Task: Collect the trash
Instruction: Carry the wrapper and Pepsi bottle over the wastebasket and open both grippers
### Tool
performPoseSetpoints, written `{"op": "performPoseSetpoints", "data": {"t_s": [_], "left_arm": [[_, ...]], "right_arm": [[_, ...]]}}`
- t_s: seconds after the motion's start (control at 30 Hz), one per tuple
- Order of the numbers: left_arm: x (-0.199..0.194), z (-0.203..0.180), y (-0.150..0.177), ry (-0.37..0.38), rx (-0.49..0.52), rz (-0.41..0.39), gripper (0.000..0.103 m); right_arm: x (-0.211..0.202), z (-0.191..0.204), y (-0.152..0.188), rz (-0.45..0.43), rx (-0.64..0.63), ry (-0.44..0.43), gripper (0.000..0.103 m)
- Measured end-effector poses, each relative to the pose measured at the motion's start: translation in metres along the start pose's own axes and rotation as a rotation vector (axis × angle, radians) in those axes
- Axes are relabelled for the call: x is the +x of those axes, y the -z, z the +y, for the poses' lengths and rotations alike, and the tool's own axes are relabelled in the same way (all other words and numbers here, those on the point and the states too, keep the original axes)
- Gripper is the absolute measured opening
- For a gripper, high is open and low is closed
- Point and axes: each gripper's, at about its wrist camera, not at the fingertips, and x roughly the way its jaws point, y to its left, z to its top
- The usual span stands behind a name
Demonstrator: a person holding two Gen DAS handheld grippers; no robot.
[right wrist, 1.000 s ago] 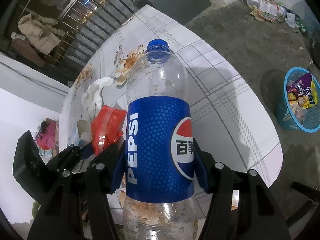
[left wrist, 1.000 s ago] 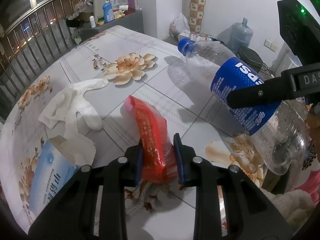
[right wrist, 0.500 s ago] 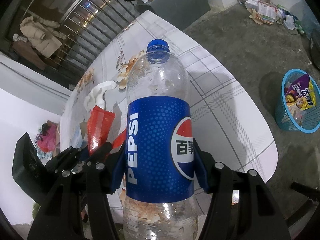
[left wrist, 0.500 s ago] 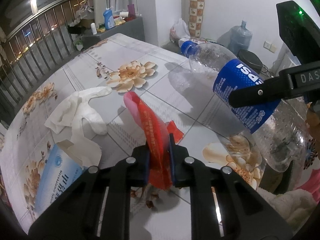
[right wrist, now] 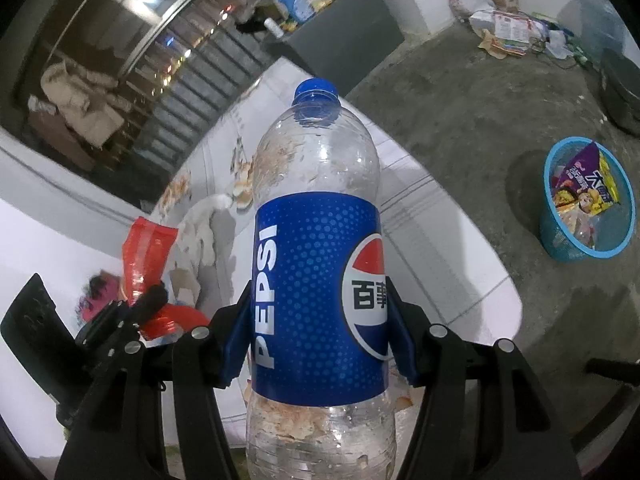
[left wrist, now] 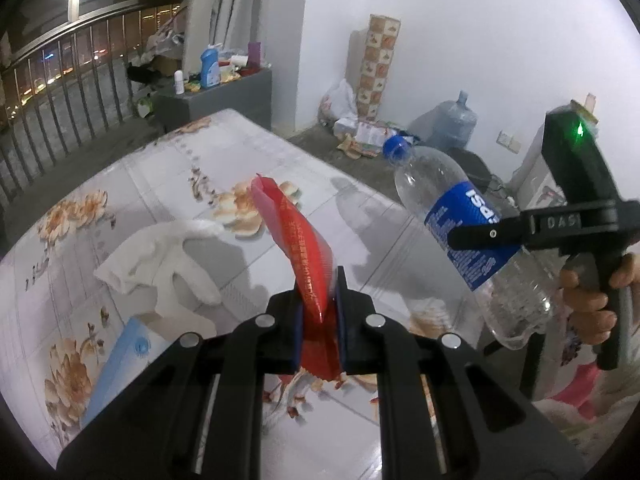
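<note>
A red plastic wrapper [left wrist: 296,232] stands up between the pads of my left gripper [left wrist: 318,292], which is shut on its lower part and holds it above the flowered table [left wrist: 240,144]. My right gripper [right wrist: 320,316] is shut on the blue label of an empty Pepsi bottle [right wrist: 316,280] with a blue cap. In the left wrist view the bottle [left wrist: 460,216] hangs tilted at the right, cap toward the room, with a hand [left wrist: 592,300] on the gripper's handle. The right wrist view shows the red wrapper [right wrist: 144,252] at the lower left.
A white crumpled cloth [left wrist: 160,256] and a blue-and-white box [left wrist: 120,364] lie on the table's left. On the grey floor beyond the table's edge stands a blue basket [right wrist: 560,240] holding snack wrappers. A water jug [left wrist: 456,120] and littered papers sit by the far wall.
My left gripper closed on the red wrapper and lifted it off the table. The right gripper carried the bottle a little higher and sideways, still gripping it.
</note>
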Motion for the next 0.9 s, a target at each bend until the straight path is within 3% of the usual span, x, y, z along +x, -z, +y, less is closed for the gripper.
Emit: {"op": "performPoseSetpoints", "data": {"t_s": [0.17,0.3,0.57,0.73,0.83,0.9], "left_arm": [[0.006,-0.016,-0.031,0.090,0.030,-0.010,0.011],[0.038,-0.053,-0.067,0.210,0.081,0.036,0.011],[0.173,-0.171,-0.126,0.478,0.176,0.298,0.011],[0.261,-0.237,-0.139,0.556,0.201,0.440,0.012],[0.306,-0.276,-0.146,0.560,0.225,0.475,0.012],[0.331,-0.299,-0.151,0.555,0.237,0.464,0.026]], "right_arm": [[-0.031,-0.033,-0.002,-0.089,0.101,-0.015,0.058],[-0.063,-0.096,0.006,-0.188,0.298,-0.032,0.058],[-0.081,-0.238,0.046,-0.255,0.757,-0.042,0.058],[-0.059,-0.309,0.047,-0.248,0.982,-0.125,0.058],[-0.042,-0.342,0.033,-0.273,1.079,-0.158,0.060],[-0.031,-0.367,0.022,-0.322,1.121,-0.199,0.060]]}}
